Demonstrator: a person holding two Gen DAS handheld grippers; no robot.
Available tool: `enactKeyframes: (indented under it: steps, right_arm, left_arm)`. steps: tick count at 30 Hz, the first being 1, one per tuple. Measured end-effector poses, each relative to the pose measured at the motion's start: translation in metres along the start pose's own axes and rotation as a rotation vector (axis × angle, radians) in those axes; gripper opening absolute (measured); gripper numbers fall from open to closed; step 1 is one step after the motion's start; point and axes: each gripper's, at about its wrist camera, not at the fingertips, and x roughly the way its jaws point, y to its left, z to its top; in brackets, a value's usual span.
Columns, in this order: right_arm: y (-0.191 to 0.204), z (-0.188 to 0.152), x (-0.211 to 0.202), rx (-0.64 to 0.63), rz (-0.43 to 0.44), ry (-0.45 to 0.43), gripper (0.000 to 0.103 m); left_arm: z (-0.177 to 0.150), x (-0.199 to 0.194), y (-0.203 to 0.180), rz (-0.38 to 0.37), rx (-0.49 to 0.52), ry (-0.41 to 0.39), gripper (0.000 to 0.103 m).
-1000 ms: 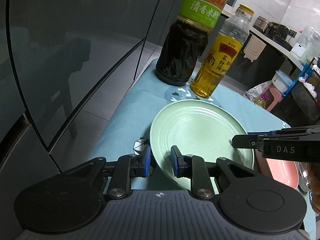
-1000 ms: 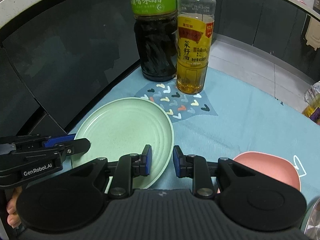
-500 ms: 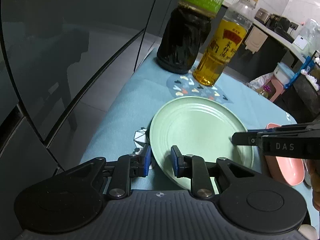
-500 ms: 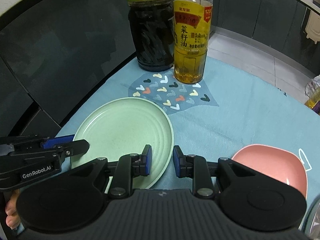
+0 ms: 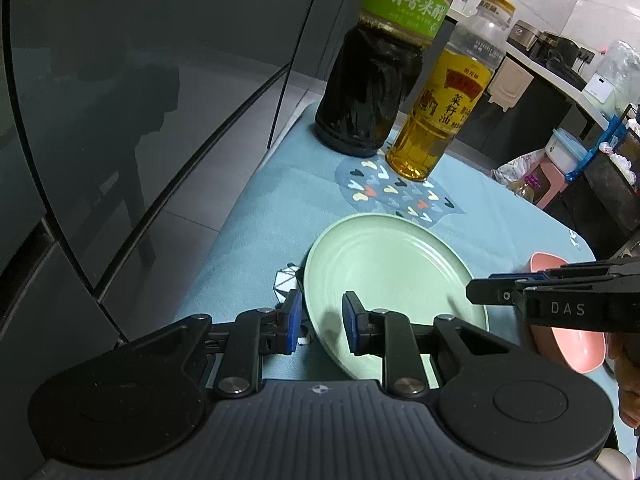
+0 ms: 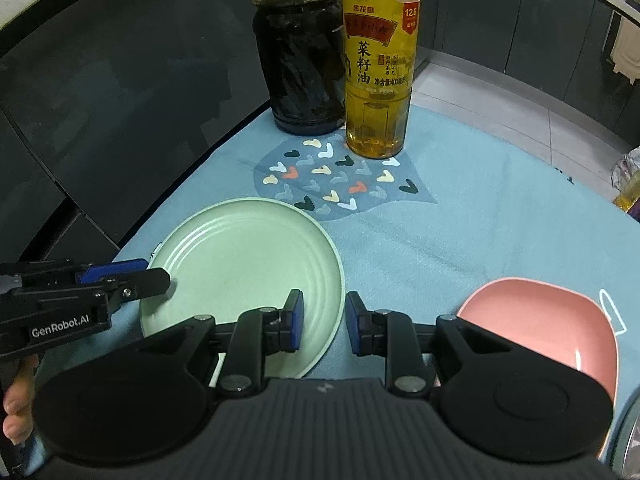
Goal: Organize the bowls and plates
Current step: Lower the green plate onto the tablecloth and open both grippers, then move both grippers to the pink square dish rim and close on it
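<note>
A round pale green plate (image 5: 392, 276) lies on the blue tablecloth; it also shows in the right wrist view (image 6: 244, 272). My left gripper (image 5: 319, 322) straddles the plate's left rim, fingers apart, not clamped. My right gripper (image 6: 323, 325) straddles the plate's right rim the same way, fingers apart. A pink square bowl (image 6: 548, 328) sits to the right of the plate; it also shows in the left wrist view (image 5: 572, 344), partly behind the right gripper.
A dark vinegar bottle (image 6: 300, 68) and a yellow oil bottle (image 6: 378, 80) stand at the back of the cloth (image 6: 480, 220). Dark glass cabinet fronts (image 5: 120, 100) run along the left. A metal rim shows at the far right edge (image 6: 632, 440).
Both grippers have drawn back slightly toward me, so the plate and bottles sit farther off. Both grippers' fingers kept the same gap. The plate has not moved.
</note>
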Motion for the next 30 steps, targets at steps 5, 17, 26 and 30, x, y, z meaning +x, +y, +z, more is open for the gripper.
enactKeyframes:
  steps: [5,17,26,30]
  right_arm:
    - [-0.005,-0.003,-0.010,0.006,-0.001,-0.016,0.020]
    - [-0.041,-0.017,-0.039,0.098,-0.025,-0.055,0.021]
    - [-0.083,-0.041,-0.068,0.258,-0.054,-0.084,0.021]
    - [-0.097,-0.056,-0.083,0.296,-0.110,-0.094,0.021]
  left_arm:
    - [0.005,-0.012,-0.002,0.013,0.009,-0.045,0.021]
    - [0.012,-0.028,-0.033,-0.026,0.068,-0.074,0.021]
    - [0.008,-0.025,-0.079,-0.063,0.150,-0.041,0.022]
    - [0.006,-0.023,-0.099,-0.072,0.182,-0.028,0.024]
